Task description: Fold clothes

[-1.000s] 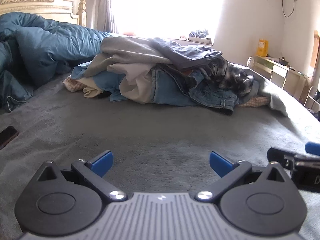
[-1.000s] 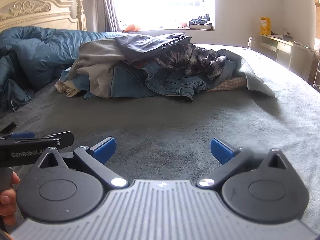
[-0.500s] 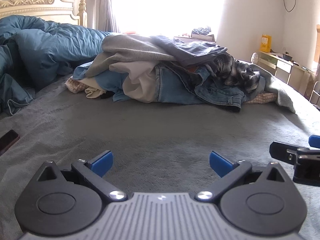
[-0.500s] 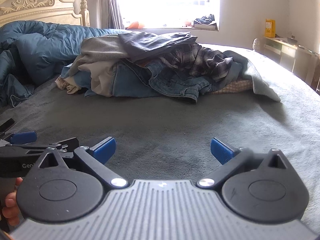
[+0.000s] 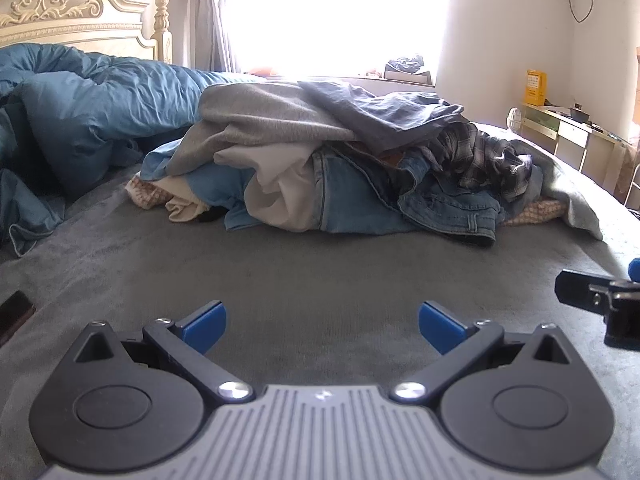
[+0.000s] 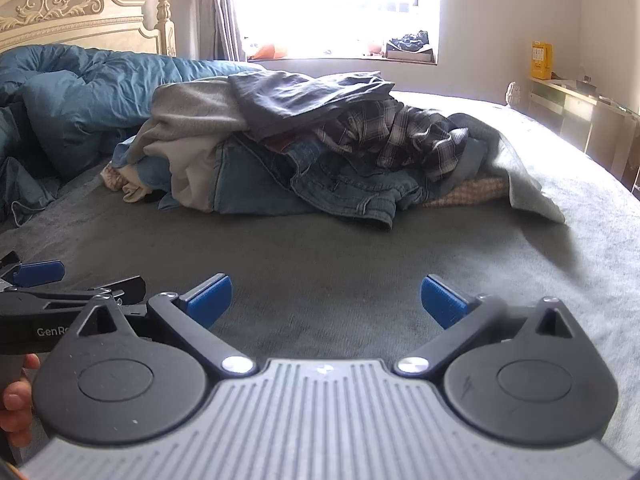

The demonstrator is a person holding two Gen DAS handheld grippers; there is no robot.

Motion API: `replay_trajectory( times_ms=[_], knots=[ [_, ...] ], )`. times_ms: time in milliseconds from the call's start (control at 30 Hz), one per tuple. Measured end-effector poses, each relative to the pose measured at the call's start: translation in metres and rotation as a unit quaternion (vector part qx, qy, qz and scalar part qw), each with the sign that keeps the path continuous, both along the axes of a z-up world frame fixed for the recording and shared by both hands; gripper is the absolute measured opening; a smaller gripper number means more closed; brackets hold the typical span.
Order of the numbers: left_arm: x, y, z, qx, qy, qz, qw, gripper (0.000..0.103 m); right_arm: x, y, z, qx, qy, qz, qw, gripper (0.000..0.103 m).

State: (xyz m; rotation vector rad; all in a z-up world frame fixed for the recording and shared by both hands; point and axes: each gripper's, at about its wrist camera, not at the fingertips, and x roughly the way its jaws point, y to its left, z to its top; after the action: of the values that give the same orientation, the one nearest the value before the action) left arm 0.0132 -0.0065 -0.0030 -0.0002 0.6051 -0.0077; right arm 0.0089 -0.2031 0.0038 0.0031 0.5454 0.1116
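Note:
A heap of unfolded clothes (image 5: 344, 168) lies across the middle of the grey bed cover (image 5: 320, 280): grey tops, a cream garment, denim pieces and a plaid shirt (image 5: 480, 156). The heap also shows in the right wrist view (image 6: 304, 148). My left gripper (image 5: 322, 322) is open and empty, low over the bare cover, short of the heap. My right gripper (image 6: 326, 298) is open and empty too, beside it. The right gripper's tip shows at the left wrist view's right edge (image 5: 600, 296). The left gripper shows at the right wrist view's left edge (image 6: 72, 296).
A bunched blue duvet (image 5: 88, 112) fills the left by the cream headboard (image 5: 80, 20). A dark phone (image 5: 14, 312) lies on the cover at far left. A desk (image 5: 568, 128) stands beyond the bed's right side under a bright window (image 5: 340, 16).
Both grippers have moved forward toward the clothes heap, which looks larger and nearer now. Both stay open and empty.

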Motion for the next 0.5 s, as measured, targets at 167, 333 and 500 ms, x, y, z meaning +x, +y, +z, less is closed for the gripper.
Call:
replay_trajectory(
  times_ms=[167, 333, 500],
  knots=[
    [0.023, -0.002, 0.005, 0.003, -0.007, -0.003, 1.0, 0.103, 0.018, -0.002, 0.008, -0.003, -0.004, -0.002, 1.0, 0.102],
    [0.053, -0.005, 0.013, 0.004, -0.042, -0.018, 0.999, 0.103, 0.042, -0.007, 0.016, 0.0, -0.01, -0.001, 1.0, 0.102],
    [0.102, -0.008, 0.02, -0.046, -0.071, -0.032, 0.9959, 0.103, 0.084, -0.025, 0.028, 0.039, -0.029, 0.014, 0.999, 0.102]
  ],
)
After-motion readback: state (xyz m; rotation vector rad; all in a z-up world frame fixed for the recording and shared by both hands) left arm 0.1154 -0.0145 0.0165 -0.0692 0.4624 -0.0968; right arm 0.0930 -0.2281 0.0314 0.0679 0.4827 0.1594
